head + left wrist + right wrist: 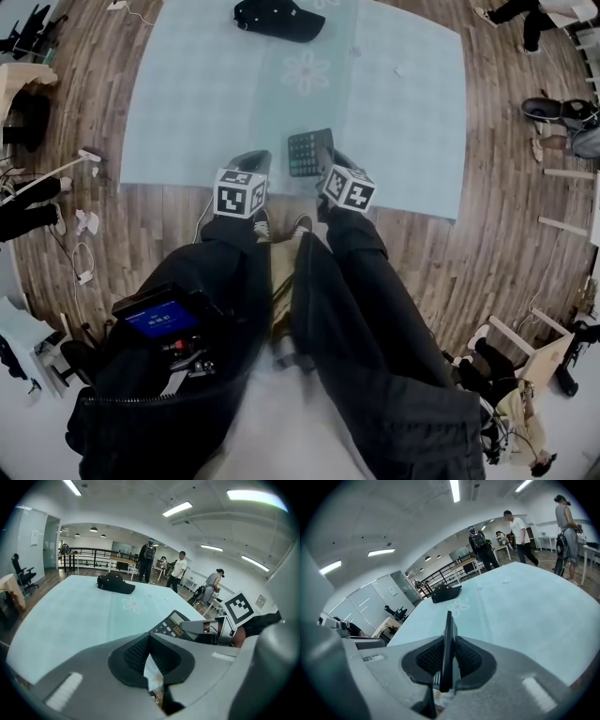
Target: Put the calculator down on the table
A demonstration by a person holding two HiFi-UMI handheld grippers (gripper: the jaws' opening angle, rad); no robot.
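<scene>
A dark calculator [309, 152] hangs over the near edge of the pale blue table [187, 103], keys facing up. My right gripper [325, 155] is shut on its right side. In the right gripper view the calculator [448, 639] shows edge-on, clamped between the two black pads [468, 658]. Just left of it, my left gripper [251, 161] holds nothing. Its pads [136, 653] meet at the tip, shut. From the left gripper view I see the calculator [173, 623] and the right gripper [206, 631] at the right. Whether the calculator touches the table I cannot tell.
A black cap [278, 19] lies at the table's far edge, beyond a flower print [307, 70]. Wooden floor surrounds the table, with cables [84, 253] at the left and shoes [553, 111] at the right. Several people [149, 559] stand beyond the far end.
</scene>
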